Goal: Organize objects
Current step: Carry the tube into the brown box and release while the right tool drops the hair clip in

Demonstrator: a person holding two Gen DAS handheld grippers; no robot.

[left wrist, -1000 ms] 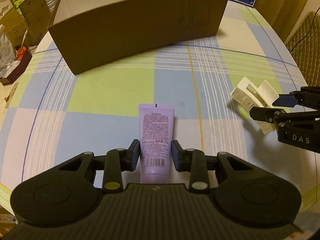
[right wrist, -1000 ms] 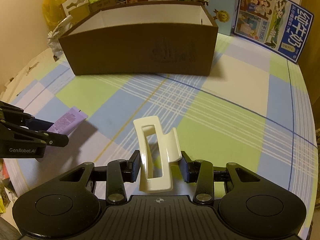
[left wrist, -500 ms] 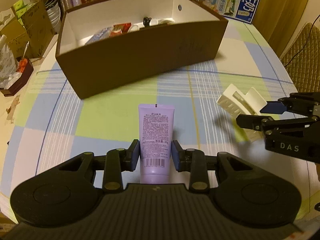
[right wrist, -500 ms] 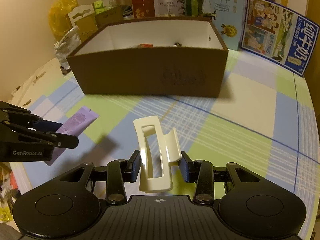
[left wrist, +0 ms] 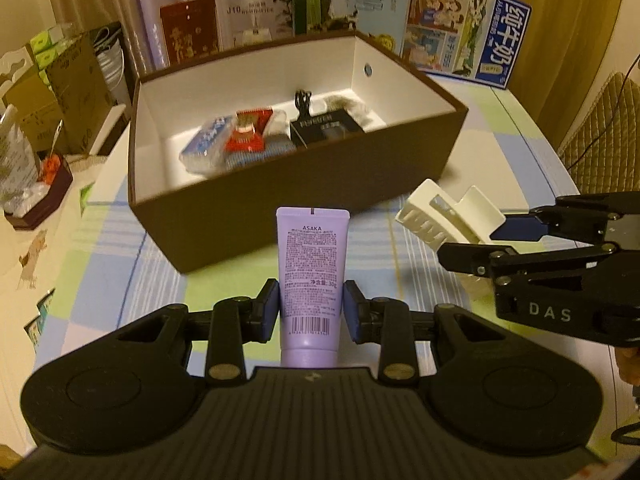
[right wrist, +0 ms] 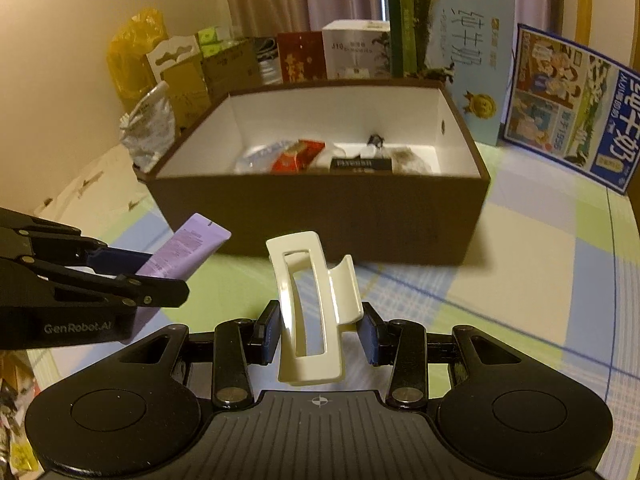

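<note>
Right now your left gripper (left wrist: 311, 309) is clamped on the lavender tube (left wrist: 312, 280), its blue pads pressed against both sides just above the barcode, with the crimped end pointing up toward the middle of the left wrist frame. In the right wrist view the same tube (right wrist: 182, 250) juts in from the left edge, held clear of the checked tablecloth (right wrist: 500, 280).

Your right gripper (right wrist: 319, 334) is closed around the cream hair claw (right wrist: 310, 312), gripping it low near its hinge end; the clip's long open frame stands up in the centre of the frame. In the left wrist view that claw (left wrist: 448, 220) sits at the right, teeth facing left, in front of the box's near right corner.

The brown box (left wrist: 304, 184) with its white lining fills the upper middle of both views, open-topped and resting on the tablecloth. Inside it, toward the back, lie a blue-and-white packet (left wrist: 206, 146), a red packet (left wrist: 248, 130) and a black carton (left wrist: 326, 128); they are blurred. Both held items hang in front of the box's near wall, not yet over its opening.
</note>
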